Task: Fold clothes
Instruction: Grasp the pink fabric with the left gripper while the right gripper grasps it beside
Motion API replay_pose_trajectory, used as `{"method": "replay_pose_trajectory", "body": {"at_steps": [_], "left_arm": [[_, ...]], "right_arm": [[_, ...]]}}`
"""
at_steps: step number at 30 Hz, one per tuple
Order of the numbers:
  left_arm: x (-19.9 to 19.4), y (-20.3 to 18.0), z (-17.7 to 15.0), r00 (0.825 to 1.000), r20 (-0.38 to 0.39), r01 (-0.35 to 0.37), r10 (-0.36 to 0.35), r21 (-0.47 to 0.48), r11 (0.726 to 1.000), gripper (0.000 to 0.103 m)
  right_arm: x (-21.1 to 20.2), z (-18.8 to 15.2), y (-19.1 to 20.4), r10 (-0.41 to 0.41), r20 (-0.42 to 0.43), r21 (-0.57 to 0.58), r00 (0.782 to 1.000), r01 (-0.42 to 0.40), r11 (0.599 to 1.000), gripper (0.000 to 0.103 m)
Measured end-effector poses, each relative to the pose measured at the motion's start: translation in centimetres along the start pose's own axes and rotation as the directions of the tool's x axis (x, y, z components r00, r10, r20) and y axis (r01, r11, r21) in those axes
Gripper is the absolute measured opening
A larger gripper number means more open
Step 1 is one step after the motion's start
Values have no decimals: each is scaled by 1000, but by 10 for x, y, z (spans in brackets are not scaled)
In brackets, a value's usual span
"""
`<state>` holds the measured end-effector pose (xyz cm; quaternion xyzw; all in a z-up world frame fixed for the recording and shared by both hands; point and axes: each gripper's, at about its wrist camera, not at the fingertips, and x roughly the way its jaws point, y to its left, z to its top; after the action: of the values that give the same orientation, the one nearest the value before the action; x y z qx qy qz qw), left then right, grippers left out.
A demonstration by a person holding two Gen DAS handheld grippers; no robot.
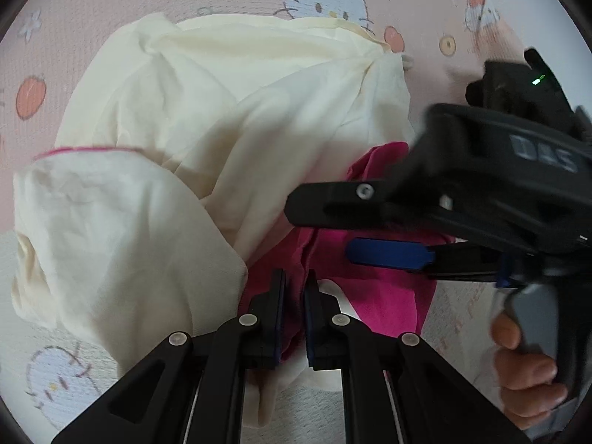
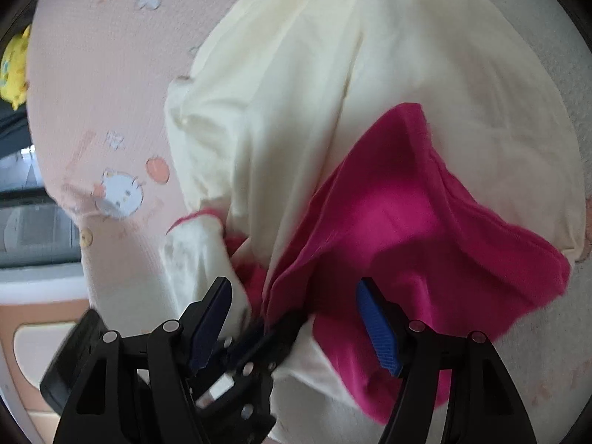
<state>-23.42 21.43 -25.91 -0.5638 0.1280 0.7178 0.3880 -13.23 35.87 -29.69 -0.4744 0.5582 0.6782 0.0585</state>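
A cream garment (image 1: 207, 118) w/ a bright pink part (image 1: 373, 296) lies bunched on a pink cartoon-print sheet (image 1: 111, 18), spread over most of the middle of both views. A thin pink trim (image 1: 85, 150) edges one cream section near the left in the left wrist view.

Left gripper (image 1: 295, 296): jaws narrow, pinched on a fold of the pink fabric, which runs down between the two blue-lined fingers (image 1: 278, 307). In the right wrist view the same gripper (image 2: 266, 327) shows low at centre, its tip buried in pink and cream cloth.

Right gripper (image 2: 296, 318): jaws wide apart, blue pads (image 2: 377, 325) on either side, nothing clamped — the pink fabric (image 2: 407, 222) sits just beyond and partly between them. From the left wrist view it (image 1: 325, 231) reaches in from the right, above the pink part, blurred. A hand (image 1: 525, 366) wraps its grey handle at lower right.

A yellow toy (image 2: 14, 66) sits at the far left edge of the right wrist view, off the sheet.
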Motion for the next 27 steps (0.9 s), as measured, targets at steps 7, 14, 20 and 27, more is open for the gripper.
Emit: {"method": "replay_pose_trajectory", "body": {"at_steps": [7,14,20,27], "left_arm": [[10,4,-3,999,30,35,-34,-32,999,7],[10,2,2,999,18,47,-47,-35,998,7],[-7,3,1,993,2,118,-118,-67,991,7],[-31,-3,-40,990,-12,136,-137,-58,989,7]], "right_arm": [[20,12,-1,-43,36,-50,998,45,998,48],[23,3,11,-187,116,-208,976,208,956,8],[12,-18,33,-210,158,-369,965,255,894,6],[1,-65,41,-224,147,-466,963,267,843,6]]}}
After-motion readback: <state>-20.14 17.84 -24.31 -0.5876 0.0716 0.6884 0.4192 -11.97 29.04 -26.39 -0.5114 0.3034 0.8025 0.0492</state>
